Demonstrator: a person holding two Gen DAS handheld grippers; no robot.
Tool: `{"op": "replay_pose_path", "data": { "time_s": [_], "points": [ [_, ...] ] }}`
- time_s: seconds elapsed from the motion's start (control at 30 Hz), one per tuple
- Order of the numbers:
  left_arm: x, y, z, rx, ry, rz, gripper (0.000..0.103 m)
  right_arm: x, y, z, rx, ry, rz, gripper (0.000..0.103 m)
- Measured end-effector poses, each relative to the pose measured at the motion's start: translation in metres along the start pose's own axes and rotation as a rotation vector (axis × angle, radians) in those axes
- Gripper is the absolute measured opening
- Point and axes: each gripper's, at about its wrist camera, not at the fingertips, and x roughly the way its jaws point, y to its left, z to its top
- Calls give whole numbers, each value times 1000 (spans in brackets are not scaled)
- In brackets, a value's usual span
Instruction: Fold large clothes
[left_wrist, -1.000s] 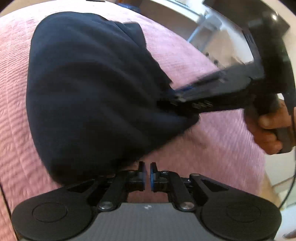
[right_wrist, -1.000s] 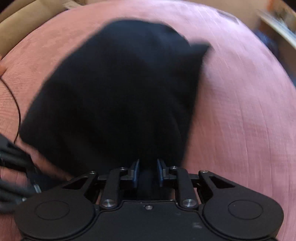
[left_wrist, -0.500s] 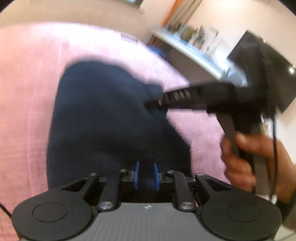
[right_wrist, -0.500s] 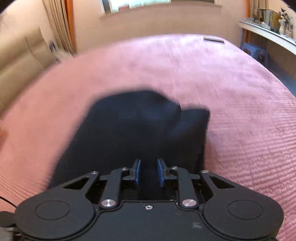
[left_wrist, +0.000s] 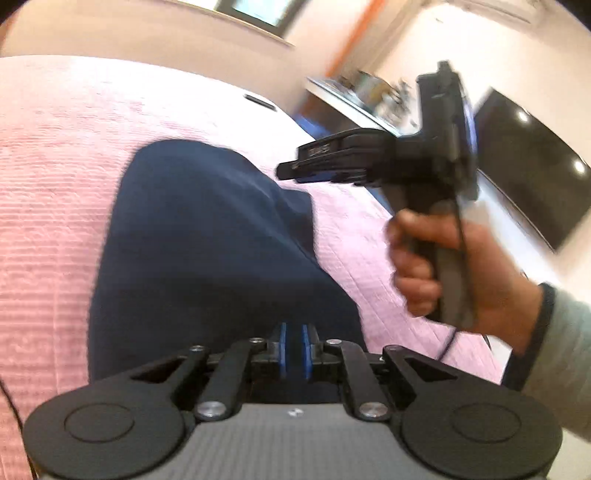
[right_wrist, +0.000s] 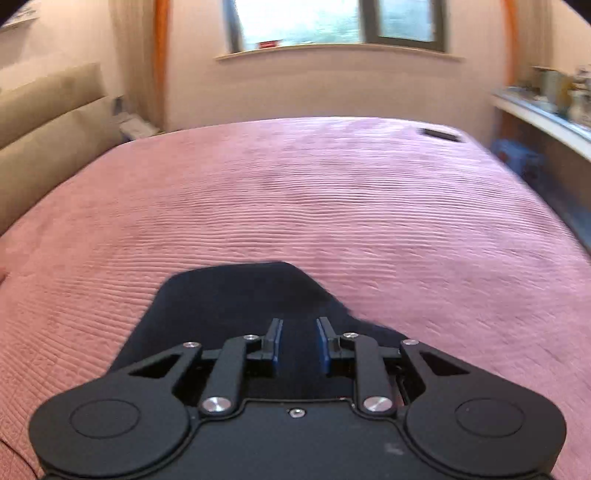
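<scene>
**Dark garment on pink bedspread, two hand-held grippers**

Left wrist view
- Navy garment: folded heap lying on the pink ribbed bedspread, its near edge running under the camera.
- Left gripper: blue pads nearly together, only a narrow slot between them, dark cloth in that slot; the jaws have just been opening a little and now appear clamped on a thin fold of the garment.
- Right gripper: seen side-on and blurred, raised above the far right edge of the garment, gripped by a hand with a grey sleeve. Its jaws cannot be read from here.
- Background: dark screen and a cluttered shelf at the right.

Right wrist view
- Right gripper: pads stand apart with a clear gap; dark cloth fills the view behind and between them, and whether the pads press on it cannot be told.
- Navy garment: low in the frame, just in front of the fingers, on the bedspread.
- Background: window, beige headboard at the left, shelf at the right.
</scene>
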Motion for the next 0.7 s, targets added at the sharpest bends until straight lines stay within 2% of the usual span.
{"op": "replay_pose_path", "data": {
  "time_s": [0.03,0.07,0.1,0.13,0.17,0.23,0.33,0.37,0.4,0.47,0.6,0.7],
  "points": [
    [10,6,2,-3,20,26,12,13,3,-2,-33,12,11,22],
    [19,12,1,4,42,46,10,25,6,-9,-82,40,-16,15],
    [26,12,-4,10,58,55,8,40,6,-20,-155,63,-97,7],
    [33,13,-6,14,71,56,3,49,4,-29,-222,66,-185,8],
    [34,15,-7,16,72,45,3,51,-6,-37,-249,55,-245,14],
    [27,17,-9,19,74,40,4,42,-33,-38,-139,76,-275,20],
    [16,24,-5,3,70,46,5,6,-55,-33,36,65,-235,28],
    [20,22,0,-10,72,49,6,-7,-57,-33,69,61,-209,38],
    [20,22,3,-21,70,50,7,-20,-57,-34,90,64,-187,60],
    [13,17,8,-13,53,58,11,-47,-53,-41,123,69,-152,83],
    [3,-2,22,16,35,81,20,-96,-43,-64,225,90,-40,83],
    [-4,-9,30,-5,10,91,32,-91,-34,-76,313,174,81,83]
  ]
}}
